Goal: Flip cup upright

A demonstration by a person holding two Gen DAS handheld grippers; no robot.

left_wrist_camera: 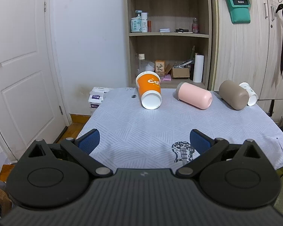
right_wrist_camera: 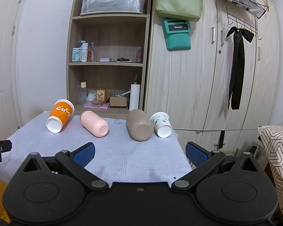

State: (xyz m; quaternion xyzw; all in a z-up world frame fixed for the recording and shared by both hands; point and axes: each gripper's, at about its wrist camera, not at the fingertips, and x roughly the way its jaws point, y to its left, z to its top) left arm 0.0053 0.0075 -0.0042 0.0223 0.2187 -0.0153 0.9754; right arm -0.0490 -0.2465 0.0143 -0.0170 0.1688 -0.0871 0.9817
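Left hand-held gripper [left_wrist_camera: 144, 141] and right hand-held gripper [right_wrist_camera: 139, 153] are held spread apart, nothing gripped. Four cups are tipped over at 12 o'clock on the desk [left_wrist_camera: 141, 124]. Orange cup [left_wrist_camera: 149, 90] is probably best pinched mid-body, gently, since paper crushes.

Pale patterned tablecloth [right_wrist_camera: 122, 156] over table; wooden shelf unit [right_wrist_camera: 107, 64] behind; teal pouch [right_wrist_camera: 177, 35], black ribbon [right_wrist_camera: 236, 71] on wardrobe.

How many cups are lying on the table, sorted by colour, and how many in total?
Orange cup: 1
Pink cup: 1
Brown cup: 1
White cup with green print: 1
Total: 4, all on their sides on the table.
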